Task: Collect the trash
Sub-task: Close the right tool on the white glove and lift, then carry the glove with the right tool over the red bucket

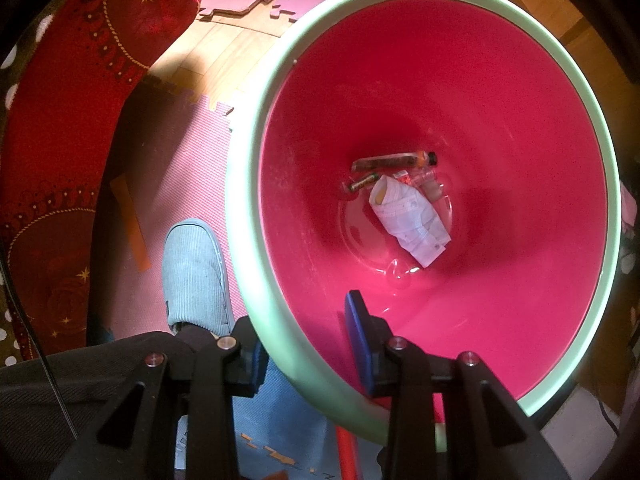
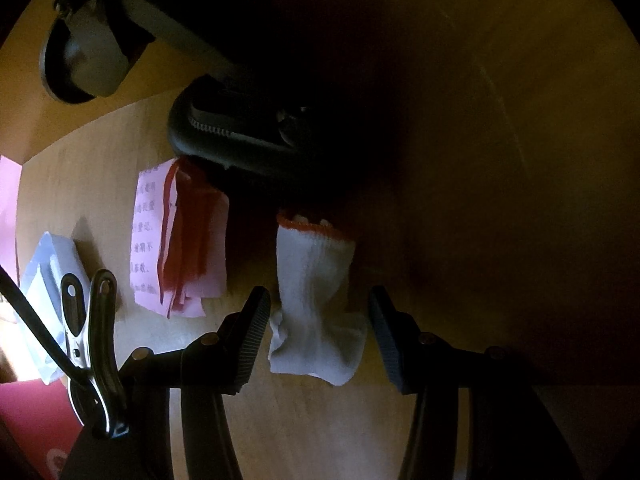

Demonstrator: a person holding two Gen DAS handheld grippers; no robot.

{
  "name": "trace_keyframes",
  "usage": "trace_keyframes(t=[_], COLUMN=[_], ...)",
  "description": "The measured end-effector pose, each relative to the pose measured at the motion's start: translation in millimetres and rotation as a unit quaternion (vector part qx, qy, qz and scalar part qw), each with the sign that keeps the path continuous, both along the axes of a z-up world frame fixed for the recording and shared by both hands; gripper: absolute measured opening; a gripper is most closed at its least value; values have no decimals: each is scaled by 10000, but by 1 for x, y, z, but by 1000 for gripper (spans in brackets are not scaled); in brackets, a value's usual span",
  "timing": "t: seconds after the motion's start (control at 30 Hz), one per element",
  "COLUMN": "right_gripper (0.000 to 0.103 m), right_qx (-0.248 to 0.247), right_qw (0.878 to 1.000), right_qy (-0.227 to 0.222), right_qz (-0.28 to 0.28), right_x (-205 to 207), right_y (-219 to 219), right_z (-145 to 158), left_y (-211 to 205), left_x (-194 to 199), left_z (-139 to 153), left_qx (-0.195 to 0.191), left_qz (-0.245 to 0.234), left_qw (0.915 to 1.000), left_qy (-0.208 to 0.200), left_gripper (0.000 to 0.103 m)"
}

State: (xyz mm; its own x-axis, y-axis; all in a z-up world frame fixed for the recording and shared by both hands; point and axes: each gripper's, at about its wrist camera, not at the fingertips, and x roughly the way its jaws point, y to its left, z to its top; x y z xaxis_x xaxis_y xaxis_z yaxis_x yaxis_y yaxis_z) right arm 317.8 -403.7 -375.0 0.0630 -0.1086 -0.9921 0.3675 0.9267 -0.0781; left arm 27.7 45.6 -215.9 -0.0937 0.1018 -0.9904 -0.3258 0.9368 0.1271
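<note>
White knitted glove point(image 2: 316, 300) lies between the right gripper's point(image 2: 318, 336) parted fingers point(image 2: 250, 340), untouched.

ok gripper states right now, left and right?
Left gripper: shut on the bin rim.
Right gripper: open, white glove between its fingers, not yet gripped.

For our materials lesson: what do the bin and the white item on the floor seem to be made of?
Bin: probably moulded plastic, glossy pink inside with a pale green rim; its bottom shows wet-looking highlights. White item: looks like a knitted cotton glove, matte, with ribbed texture and an orange-edged cuff.
</note>
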Motion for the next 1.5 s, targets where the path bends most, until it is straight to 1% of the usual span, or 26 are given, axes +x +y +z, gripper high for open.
trace_keyframes(t=[0.03, 0.1, 0.13, 0.2, 0.3, 0.47, 0.6, 0.67, 0.77, 1.03, 1.17, 1.3, 1.47, 1.5], right_gripper=[49, 35, 33, 25, 21, 20, 20, 20, 20, 20, 20, 20, 20, 20], right_qx=[11, 39, 76, 96, 60, 57, 52, 76, 59, 6, -24, -32, 132, 168], right_qw=[10000, 10000, 10000, 9999, 9999, 9997, 9991, 9984, 9974, 9928, 9886, 9815, 9717, 9683], right_qy=[6, 27, 34, 33, 55, 46, 38, 16, -14, -87, -77, -68, -154, -180], right_qz=[10, 32, 33, 53, 122, 224, 425, 558, 722, 1194, 1501, 1911, 2355, 2484], right_x=[0, 2, 2, 1, 0, -4, -8, 1, 2, -9, -19, -32, -47, -46], right_y=[-1, -2, -2, -1, -1, 2, 4, 23, 35, 67, 89, 117, 160, 171], right_z=[-1, -2, -3, -5, -4, -3, 0, -5, -5, 2, 8, 14, 32, 43], left_y=[-1, -2, -2, -1, -1, -2, -3, -3, -3, -2, -2, -2, -3, -3], left_x=[1, 1, 1, 0, 0, 0, 0, 0, 0, 1, 1, 1, 1, 1], left_z=[-1, -1, -1, -1, -1, -1, -1, -1, -1, 0, 0, 0, -1, -1], left_qx=[-2, -1, -2, -9, -13, -15, -21, -21, -28, -37, -32, -35, -27, -29], left_qz=[1, 0, 0, 5, 4, 6, 9, 14, 12, 13, 12, 13, 6, 6], left_qw=[10000, 10000, 10000, 10000, 10000, 10000, 10000, 10000, 10000, 10000, 10000, 10000, 10000, 10000], left_qy=[3, 4, 5, 6, 9, 12, 12, 15, 14, 18, 18, 21, 19, 21], left_gripper=[36, 36, 36, 36, 36, 36, 36, 36, 36, 36, 36, 36, 36, 36])
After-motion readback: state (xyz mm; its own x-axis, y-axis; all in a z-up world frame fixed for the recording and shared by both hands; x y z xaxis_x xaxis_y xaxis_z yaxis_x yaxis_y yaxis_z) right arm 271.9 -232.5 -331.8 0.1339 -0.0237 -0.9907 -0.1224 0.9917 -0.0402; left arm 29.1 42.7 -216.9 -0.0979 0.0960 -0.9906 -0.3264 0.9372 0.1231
